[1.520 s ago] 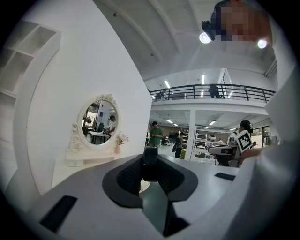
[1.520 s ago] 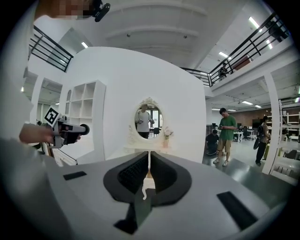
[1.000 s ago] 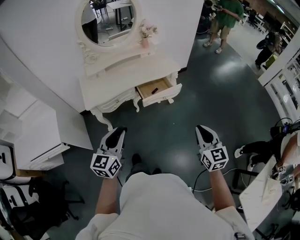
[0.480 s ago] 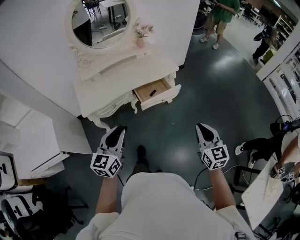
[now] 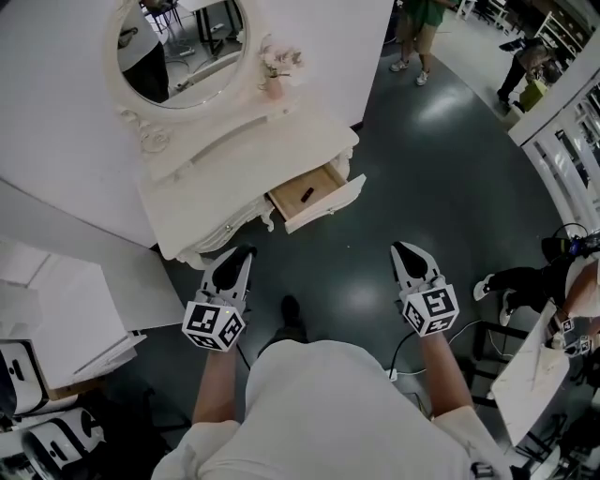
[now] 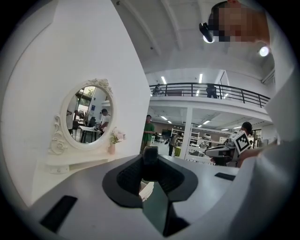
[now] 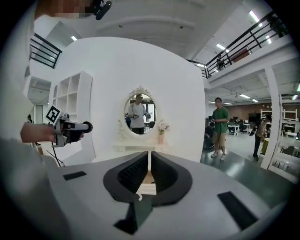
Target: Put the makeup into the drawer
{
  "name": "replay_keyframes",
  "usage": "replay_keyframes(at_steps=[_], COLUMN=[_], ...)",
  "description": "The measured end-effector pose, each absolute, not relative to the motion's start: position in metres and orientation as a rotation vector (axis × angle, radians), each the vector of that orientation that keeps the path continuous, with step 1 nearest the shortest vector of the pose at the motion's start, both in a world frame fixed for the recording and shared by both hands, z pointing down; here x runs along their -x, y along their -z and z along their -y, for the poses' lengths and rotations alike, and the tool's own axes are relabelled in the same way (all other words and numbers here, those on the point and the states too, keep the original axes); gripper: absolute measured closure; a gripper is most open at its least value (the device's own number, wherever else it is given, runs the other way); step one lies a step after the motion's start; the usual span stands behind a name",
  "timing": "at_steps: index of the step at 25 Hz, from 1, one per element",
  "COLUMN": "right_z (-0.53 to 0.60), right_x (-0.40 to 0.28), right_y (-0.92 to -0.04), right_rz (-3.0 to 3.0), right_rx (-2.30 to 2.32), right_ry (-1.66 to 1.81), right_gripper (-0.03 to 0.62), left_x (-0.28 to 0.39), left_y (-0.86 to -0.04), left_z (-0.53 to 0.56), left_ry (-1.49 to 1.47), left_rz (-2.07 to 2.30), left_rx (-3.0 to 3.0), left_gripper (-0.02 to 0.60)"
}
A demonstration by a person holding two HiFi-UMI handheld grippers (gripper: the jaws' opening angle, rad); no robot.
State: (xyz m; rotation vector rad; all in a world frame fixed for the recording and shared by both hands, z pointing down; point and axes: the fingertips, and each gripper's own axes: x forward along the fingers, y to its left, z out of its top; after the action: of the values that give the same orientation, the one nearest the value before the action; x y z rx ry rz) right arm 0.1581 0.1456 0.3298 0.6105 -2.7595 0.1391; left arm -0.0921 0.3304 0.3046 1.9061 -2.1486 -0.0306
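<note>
A white dressing table [image 5: 234, 169] with an oval mirror [image 5: 178, 47] stands ahead of me, and its right drawer [image 5: 323, 199] is pulled open. A small dark makeup item [image 5: 307, 195] lies on the drawer's wooden bottom. My left gripper [image 5: 242, 253] hovers over the floor just short of the table's front; in the left gripper view [image 6: 150, 161] it is shut on a short dark makeup tube [image 6: 150, 157]. My right gripper [image 5: 405, 251] is level with it over bare floor, shut with nothing held [image 7: 149, 164], and the drawer [image 7: 147, 187] shows beyond its tips.
A pink vase of flowers [image 5: 274, 75] sits on the table's shelf. White shelving [image 5: 66, 309] stands at the left. People [image 5: 417, 28] stand far behind the table, and a seated person's legs [image 5: 520, 279] and cables lie at the right. Dark floor [image 5: 441, 150] spreads between.
The dressing table and open drawer have drawn nearer and slid left in the head view. Both grippers hold the same pose, still shut.
</note>
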Motion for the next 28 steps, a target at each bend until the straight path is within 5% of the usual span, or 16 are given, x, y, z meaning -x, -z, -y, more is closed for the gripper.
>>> replay_keyframes(at_steps=[14,28], right_z=[-0.119,-0.114], right_x=[-0.066,-0.039], right_y=[-0.330,-0.335], right_rz=[2.689,2.639], right_rx=[-0.725,-0.761], right_ry=[-0.114,-0.119], right_gripper=[0.559,0.559], left_x=[0.202,0.230], left_y=[-0.314,-0.331], left_z=[-0.273,-0.257], left_ry=[0.025,0.037], left_rz=[2.028,1.957], left_rx=[-2.028,-2.034], left_gripper=[0.502,0.502])
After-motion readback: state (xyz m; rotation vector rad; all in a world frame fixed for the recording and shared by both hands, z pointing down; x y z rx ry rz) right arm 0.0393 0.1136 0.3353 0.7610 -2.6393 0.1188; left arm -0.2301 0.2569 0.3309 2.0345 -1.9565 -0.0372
